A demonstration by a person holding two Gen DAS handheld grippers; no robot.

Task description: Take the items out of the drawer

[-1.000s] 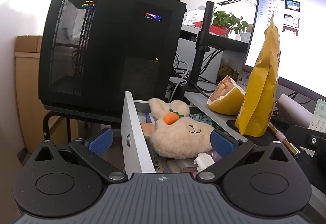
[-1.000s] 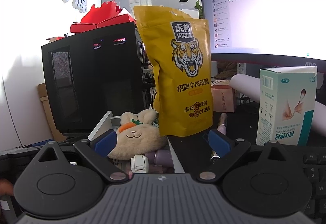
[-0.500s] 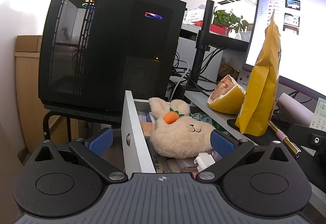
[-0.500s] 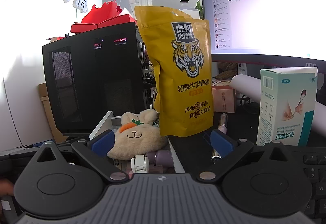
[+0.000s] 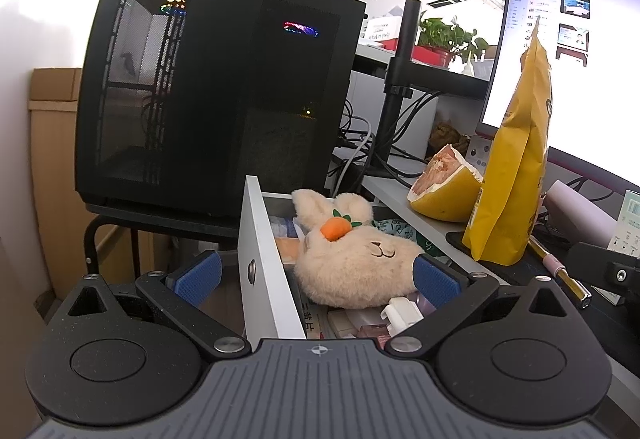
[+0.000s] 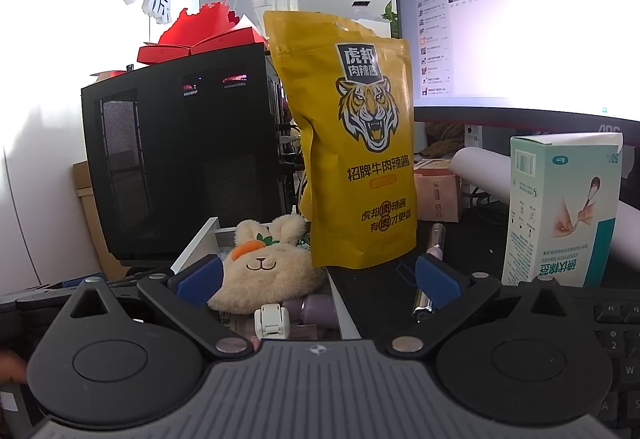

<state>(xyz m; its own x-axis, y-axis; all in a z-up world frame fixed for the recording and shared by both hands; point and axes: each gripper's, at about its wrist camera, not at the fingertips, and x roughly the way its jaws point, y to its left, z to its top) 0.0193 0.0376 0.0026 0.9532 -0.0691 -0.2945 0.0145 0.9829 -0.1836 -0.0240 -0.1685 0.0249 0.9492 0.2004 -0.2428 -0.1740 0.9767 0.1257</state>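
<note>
Both my grippers, left (image 5: 316, 277) and right (image 6: 318, 277), spread wide, holding nothing. Plush rabbit (image 5: 356, 261) lies in the open drawer (image 5: 266, 259), beside the yellow pouch (image 6: 352, 143) on the desk.

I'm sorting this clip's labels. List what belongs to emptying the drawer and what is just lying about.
Job:
open drawer
plush bunny
white clip
purple bottles
left tool, open
right tool, open

Lying about:
yellow tiger pouch
cut pomelo
cotton swab box
PC case
monitor
keyboard
</note>
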